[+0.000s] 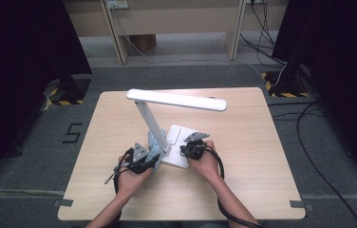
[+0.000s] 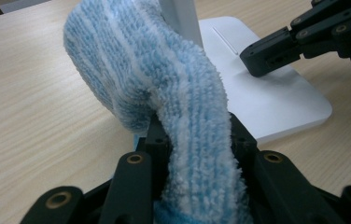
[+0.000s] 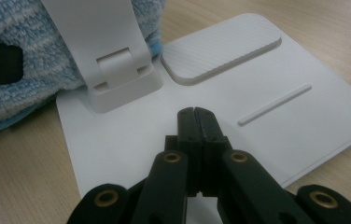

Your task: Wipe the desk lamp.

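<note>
Item: white desk lamp [image 1: 167,102], standing centre-front on wooden table [image 1: 243,190], long head held level over a slanted stem [image 3: 94,37], flat base [image 3: 281,126] toward the person.

Tool 1: left gripper [image 2: 194,154], clenched on a blue-and-white terry cloth [image 2: 164,84]; cloth bunched and pressed against the lower stem, just above the hinge, wrapping partly round it.

Tool 2: right gripper [image 3: 195,116], clamped tight with nothing between the jaws, tips resting on or just above the base plate, near a raised ribbed pad [image 3: 220,51] and a thin groove [image 3: 276,105]. Contact with the plate not certain.

Step in hand, by judgement: wiping the lamp stem, base steadied by the right tool.

Next move, by judgement: sliding the cloth up along the stem or round the hinge, grip kept firm, downward pressure kept on the base so the lamp stays put.

Markings: no brand or label legible on lamp or cloth. Floor mark [image 1: 71,132] left of the table, reading as a 5.
</note>
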`<state>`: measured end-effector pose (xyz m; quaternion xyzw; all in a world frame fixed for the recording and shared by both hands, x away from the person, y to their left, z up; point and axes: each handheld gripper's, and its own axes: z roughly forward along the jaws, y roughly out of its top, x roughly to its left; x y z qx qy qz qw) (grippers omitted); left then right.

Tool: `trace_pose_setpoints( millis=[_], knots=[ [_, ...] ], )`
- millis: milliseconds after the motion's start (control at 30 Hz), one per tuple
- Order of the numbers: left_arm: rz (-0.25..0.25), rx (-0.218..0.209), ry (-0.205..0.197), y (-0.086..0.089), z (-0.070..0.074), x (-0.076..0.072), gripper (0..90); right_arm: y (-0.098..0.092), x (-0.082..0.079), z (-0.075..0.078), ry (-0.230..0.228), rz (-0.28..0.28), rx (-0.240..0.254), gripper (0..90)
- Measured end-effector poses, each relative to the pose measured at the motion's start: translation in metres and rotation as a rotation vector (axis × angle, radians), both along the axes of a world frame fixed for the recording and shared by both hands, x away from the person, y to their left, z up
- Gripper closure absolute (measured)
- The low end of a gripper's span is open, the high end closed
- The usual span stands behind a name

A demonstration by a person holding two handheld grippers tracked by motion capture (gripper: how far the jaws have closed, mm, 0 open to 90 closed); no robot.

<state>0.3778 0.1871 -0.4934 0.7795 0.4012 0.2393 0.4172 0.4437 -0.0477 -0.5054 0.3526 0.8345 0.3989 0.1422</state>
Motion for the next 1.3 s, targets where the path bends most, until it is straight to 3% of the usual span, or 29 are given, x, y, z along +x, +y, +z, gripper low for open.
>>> trace_pose_setpoints(
  millis=[500, 867, 1067, 1133, 1300],
  knots=[
    [-0.048, 0.007, 0.046, 0.006, 0.003, -0.017, 68.5, 0.0, 0.0, 0.001, 0.001, 0.003, -0.004, 90.0],
    [-0.104, -0.032, 0.061, 0.026, 0.012, -0.041, 68.3, 0.001, 0.001, 0.002, 0.011, -0.005, -0.009, 89.1],
    [-0.135, -0.065, 0.061, 0.037, 0.018, -0.054, 68.0, 0.004, 0.001, 0.004, 0.023, -0.002, -0.009, 65.2],
    [-0.153, -0.094, 0.062, 0.039, 0.021, -0.058, 67.8, 0.004, 0.0, 0.004, 0.025, 0.008, -0.009, 61.3],
    [-0.186, -0.072, 0.032, 0.033, 0.029, -0.062, 67.7, 0.001, -0.005, 0.012, 0.012, 0.027, 0.008, 54.8]
  ],
)
